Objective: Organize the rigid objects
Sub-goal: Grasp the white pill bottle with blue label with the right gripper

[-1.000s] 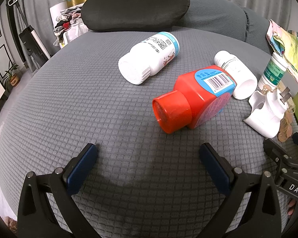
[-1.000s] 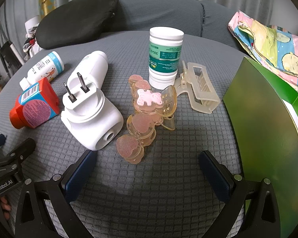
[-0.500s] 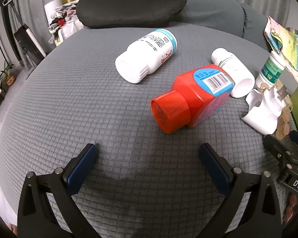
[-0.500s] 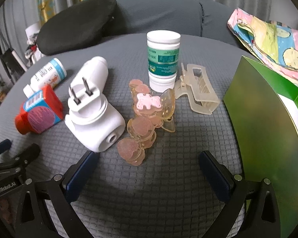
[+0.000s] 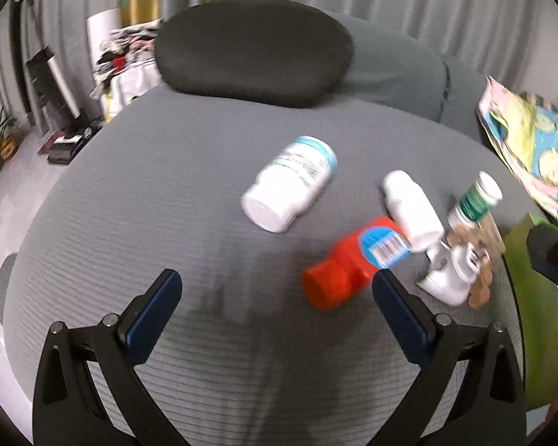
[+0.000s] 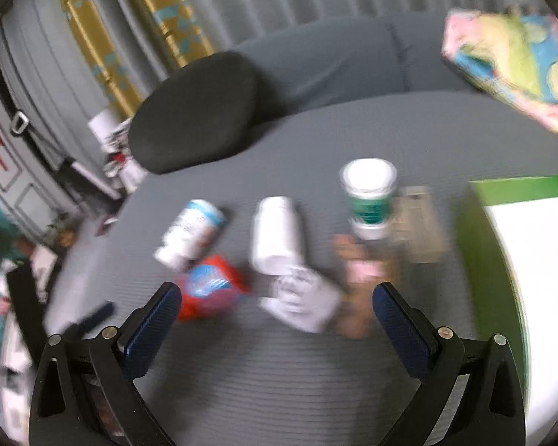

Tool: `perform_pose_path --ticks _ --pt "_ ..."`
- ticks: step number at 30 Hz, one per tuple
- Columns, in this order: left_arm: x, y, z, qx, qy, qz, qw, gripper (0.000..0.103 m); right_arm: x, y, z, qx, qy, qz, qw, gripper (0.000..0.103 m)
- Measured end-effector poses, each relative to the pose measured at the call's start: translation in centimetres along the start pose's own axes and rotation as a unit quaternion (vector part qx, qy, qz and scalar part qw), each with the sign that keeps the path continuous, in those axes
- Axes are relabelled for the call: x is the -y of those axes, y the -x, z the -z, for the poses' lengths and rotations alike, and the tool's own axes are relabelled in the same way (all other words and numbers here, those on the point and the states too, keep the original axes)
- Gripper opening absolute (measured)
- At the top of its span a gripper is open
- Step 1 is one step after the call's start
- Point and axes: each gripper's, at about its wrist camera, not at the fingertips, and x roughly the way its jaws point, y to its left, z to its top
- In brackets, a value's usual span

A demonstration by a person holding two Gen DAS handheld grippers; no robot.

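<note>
On the grey sofa seat (image 5: 160, 193) lie a red bottle (image 5: 349, 267) (image 6: 208, 290), a white bottle with a blue band (image 5: 288, 184) (image 6: 191, 232), a plain white bottle (image 5: 411, 210) (image 6: 275, 234) and a white plug adapter (image 5: 446, 271) (image 6: 301, 299). A green-labelled bottle (image 5: 474, 199) (image 6: 368, 195) stands upright beside pink hair clips (image 6: 357, 271) and a clear claw clip (image 6: 418, 223). My left gripper (image 5: 277, 308) is open, raised above the seat, the red bottle just ahead of its right finger. My right gripper (image 6: 277, 312) is open and empty, high above the adapter. Both views are motion-blurred.
A green box (image 6: 509, 260) (image 5: 532, 290) with a white inside sits at the right. A black cushion (image 5: 253, 48) (image 6: 193, 111) leans on the sofa back. A colourful cloth (image 5: 528, 145) (image 6: 509, 52) lies at far right. The sofa's left edge drops to the floor with clutter (image 5: 63, 137).
Both grippers have lifted and drawn back from the seat, so the objects look smaller and farther. The right view now shows the box's white inside. No object has shifted.
</note>
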Motion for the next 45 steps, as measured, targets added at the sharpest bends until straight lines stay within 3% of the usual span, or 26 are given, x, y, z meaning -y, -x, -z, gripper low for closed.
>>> perform_pose_path --ticks 4,11,18,23,30,34,40,45 --pt "-2.1 0.6 -0.4 0.006 0.028 -0.011 0.9995 0.102 -3.4 -3.4 -2.5 -0.055 -0.02 -0.05 0.997 0.098" --pt "-5.8 1.0 -0.5 0.002 0.065 -0.015 0.9978 0.102 -8.1 -11.9 -5.4 -0.137 -0.069 -0.077 0.985 0.083" --pt "-7.9 1.2 -0.5 -0.002 0.082 -0.017 0.9965 0.102 -11.3 -20.1 -6.0 -0.185 -0.075 -0.008 0.98 0.082" --pt "-8.9 1.3 -0.4 -0.003 0.089 -0.017 0.9959 0.102 -11.3 -23.2 -5.5 -0.211 -0.069 0.022 0.975 0.06" --pt "-8.9 1.5 -0.5 -0.009 0.091 0.011 0.9957 0.102 -10.9 -21.1 -5.2 -0.189 -0.049 -0.008 0.981 0.057" --pt "-7.3 1.9 -0.3 -0.013 0.075 0.06 0.9953 0.102 -10.3 -17.2 -4.5 -0.171 -0.052 -0.058 0.982 0.055" --pt "-3.9 2.9 0.1 -0.008 0.025 0.131 0.9911 0.101 -8.2 -11.5 -3.1 -0.134 -0.054 -0.098 0.985 0.055" --pt "-0.6 4.7 0.7 0.014 -0.029 0.203 0.9787 0.101 -5.7 -7.3 -1.6 -0.112 -0.074 -0.126 0.983 0.055"
